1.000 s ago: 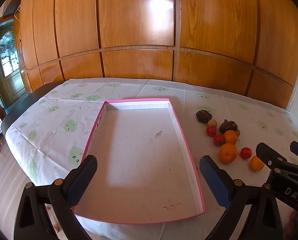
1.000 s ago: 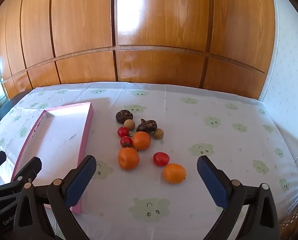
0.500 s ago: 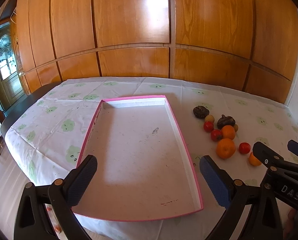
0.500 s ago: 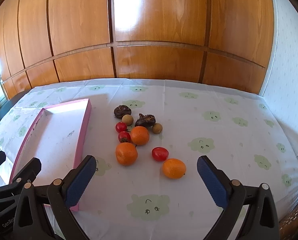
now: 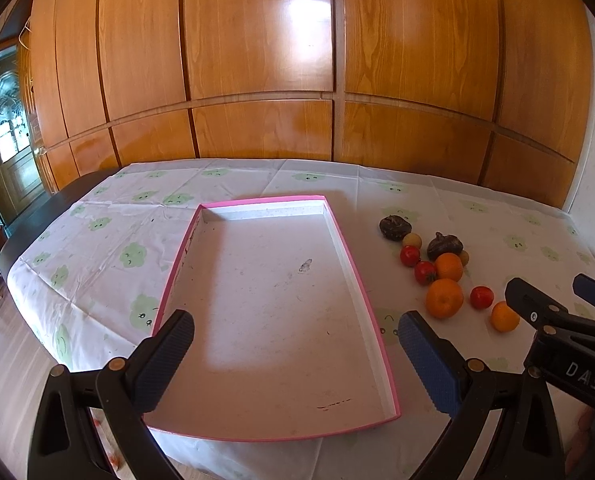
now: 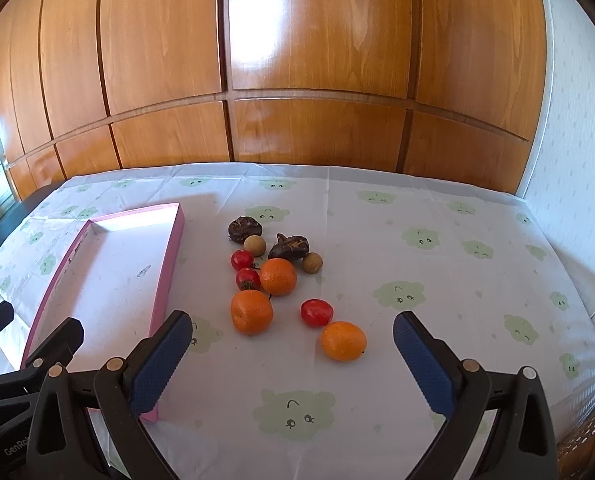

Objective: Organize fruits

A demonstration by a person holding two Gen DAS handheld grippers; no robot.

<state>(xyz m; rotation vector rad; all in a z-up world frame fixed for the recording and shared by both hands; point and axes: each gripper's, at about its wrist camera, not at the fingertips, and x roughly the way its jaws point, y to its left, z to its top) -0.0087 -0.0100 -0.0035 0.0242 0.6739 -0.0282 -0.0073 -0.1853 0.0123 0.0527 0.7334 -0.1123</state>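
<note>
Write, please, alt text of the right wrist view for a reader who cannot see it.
Open right tongs hover over a cloud-print tablecloth, facing loose fruit: three oranges, three red tomatoes, two small tan fruits and two dark wrinkled fruits. An empty pink-rimmed tray lies to the left, wood panelling behind.

Our left tongs (image 5: pixel 295 360) and right tongs (image 6: pixel 293 360) are black plastic with bumpy blue pads (image 6: pixel 159 360) and brass-coloured pins; white letters sit at 4 o'clock.

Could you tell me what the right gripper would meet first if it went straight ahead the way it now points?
Probably the nearest orange, lying between the open right gripper's fingers' lines, with the red tomato just behind; depth is uncertain.
</note>
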